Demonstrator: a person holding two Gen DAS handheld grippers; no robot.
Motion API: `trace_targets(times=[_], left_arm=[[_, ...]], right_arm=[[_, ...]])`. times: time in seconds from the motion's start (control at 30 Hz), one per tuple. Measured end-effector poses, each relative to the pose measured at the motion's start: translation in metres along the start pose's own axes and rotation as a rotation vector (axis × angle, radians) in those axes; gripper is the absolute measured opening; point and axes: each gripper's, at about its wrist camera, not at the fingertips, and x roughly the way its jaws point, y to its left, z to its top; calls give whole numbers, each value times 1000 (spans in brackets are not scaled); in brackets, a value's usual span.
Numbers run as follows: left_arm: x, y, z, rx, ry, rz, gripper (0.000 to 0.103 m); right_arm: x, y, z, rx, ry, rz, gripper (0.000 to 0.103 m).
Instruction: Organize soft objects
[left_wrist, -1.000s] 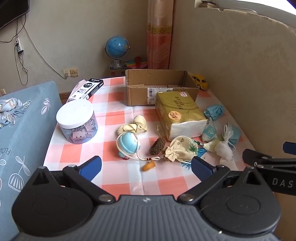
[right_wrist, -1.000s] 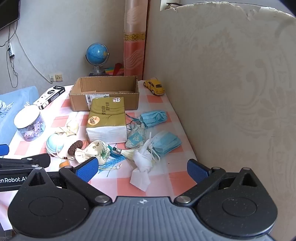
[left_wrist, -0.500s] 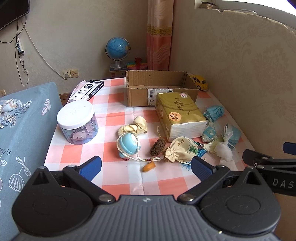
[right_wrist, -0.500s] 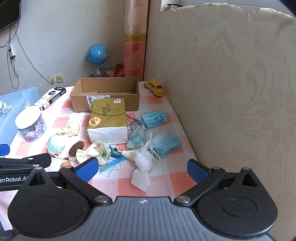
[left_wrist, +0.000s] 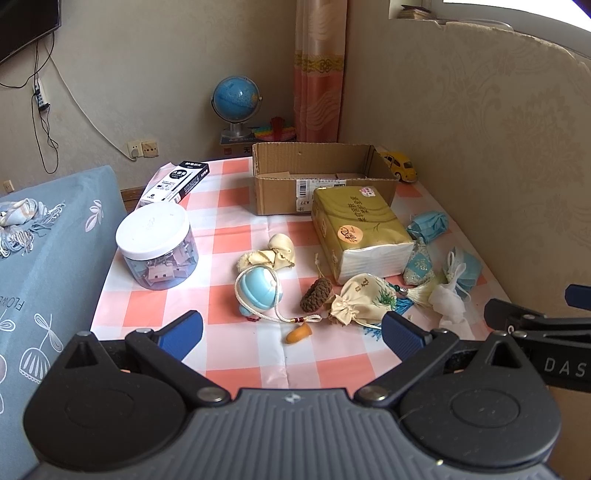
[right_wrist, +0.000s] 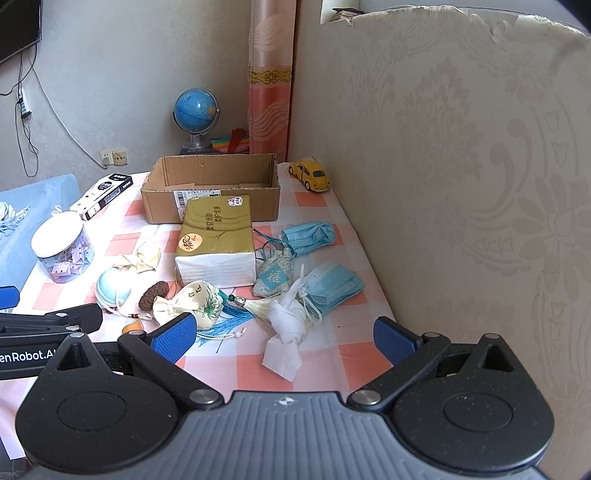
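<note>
1. Since the earlier frame, both tools have barely shifted.
2. Bare checked worktop (right_wrist: 332, 365) lies at the near edge.
3. Left tool (left_wrist: 291, 328) and right tool (right_wrist: 284, 334) hover wide open, empty.
4. Pouch (right_wrist: 192, 301), masks (right_wrist: 332, 284) and tissue pack (right_wrist: 216, 240) lie before the box (right_wrist: 210, 192).

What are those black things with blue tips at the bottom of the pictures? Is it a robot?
Not a robot: a person holds two grabbing tools, one in each hand. Each tool has a camera looking along its two blue-tipped fingers, so one picture comes from the left gripper and one from the right gripper. Both are open and hold nothing.

In front lies a checked tablecloth with a cardboard box, a gold tissue pack, blue face masks, a cream drawstring pouch, a teal sachet, crumpled white tissue, a clear jar with a white lid, a blue round toy and a yellow toy car.
</note>
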Motion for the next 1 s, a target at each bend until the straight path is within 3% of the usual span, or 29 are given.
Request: trace_targets(times=[1.0], left_arm=[[-1,1,-1,1,-6,1,102]], right_arm=[[1,-1,-1,2,-3,3,103]])
